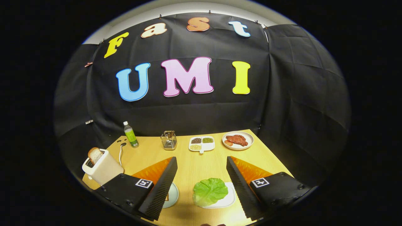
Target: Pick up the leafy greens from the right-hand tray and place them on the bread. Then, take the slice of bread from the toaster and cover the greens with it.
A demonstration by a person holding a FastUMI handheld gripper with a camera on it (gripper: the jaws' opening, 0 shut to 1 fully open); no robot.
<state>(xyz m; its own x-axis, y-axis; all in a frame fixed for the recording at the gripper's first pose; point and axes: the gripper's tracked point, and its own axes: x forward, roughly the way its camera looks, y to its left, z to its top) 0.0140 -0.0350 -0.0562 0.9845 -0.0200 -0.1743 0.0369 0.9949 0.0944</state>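
Observation:
A green lettuce leaf (pixel 209 191) lies on a white tray (pixel 228 201) between my two fingers, closer to the right one. My gripper (pixel 201 163) hangs open above the table with nothing held. A round plate (pixel 173 195) peeks out beside the left finger (pixel 161 188); what lies on it is hidden by that finger. Beyond the left finger stands a cream toaster (pixel 103 168) with a slice of bread (pixel 95 154) sticking up out of its slot.
At the far edge of the wooden table (pixel 191 163) stand a green bottle (pixel 130 135), a wire holder (pixel 169 140), a white divided dish of grains (pixel 201 143) and a plate of meat (pixel 237 140). The toaster's white cord (pixel 120 153) trails toward the bottle.

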